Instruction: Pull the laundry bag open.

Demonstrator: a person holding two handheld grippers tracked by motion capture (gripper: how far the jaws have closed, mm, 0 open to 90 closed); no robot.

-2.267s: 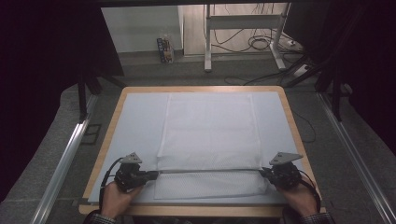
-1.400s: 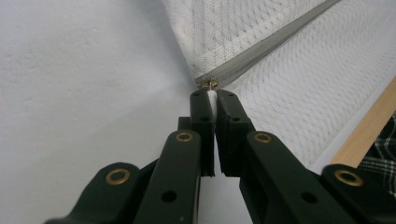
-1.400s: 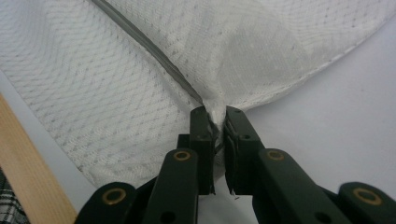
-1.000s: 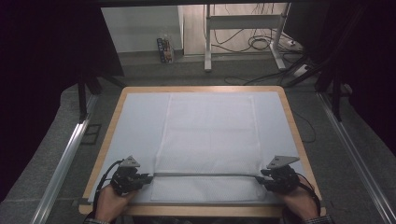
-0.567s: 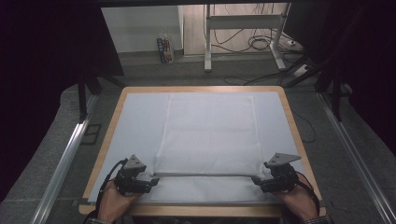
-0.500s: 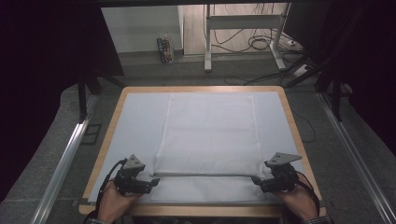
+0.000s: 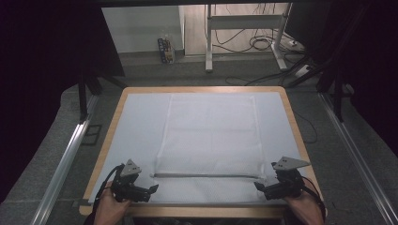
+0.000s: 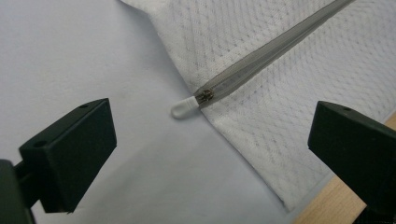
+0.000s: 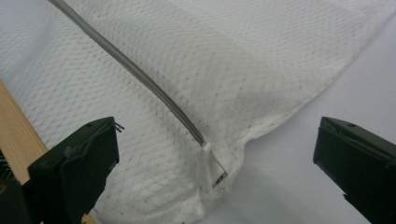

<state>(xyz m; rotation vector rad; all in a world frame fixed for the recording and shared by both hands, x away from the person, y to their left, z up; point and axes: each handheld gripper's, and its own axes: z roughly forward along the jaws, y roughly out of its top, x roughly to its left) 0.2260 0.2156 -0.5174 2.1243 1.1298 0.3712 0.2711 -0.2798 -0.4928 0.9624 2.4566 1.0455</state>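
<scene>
Two grippers, mine: left gripper (image 7: 151, 189) and right gripper (image 7: 259, 186) have just been opening, jaws now wide, nothing between them; earlier both pinched the zipper (image 7: 204, 176) ends. White mesh bag (image 7: 211, 136) lies flat mid-table, long axis front-to-back; zipper runs crosswise near me.

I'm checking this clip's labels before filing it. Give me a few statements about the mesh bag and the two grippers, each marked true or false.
1. The white mesh bag lies flat on the table. True.
2. The left gripper is clamped on the zipper pull. False: its jaws stand open, the pull lying free between them.
3. The grey zipper runs across the bag's near end. True.
4. The right gripper holds the bag's corner lifted. False: its jaws are open and the corner rests on the table.
</scene>
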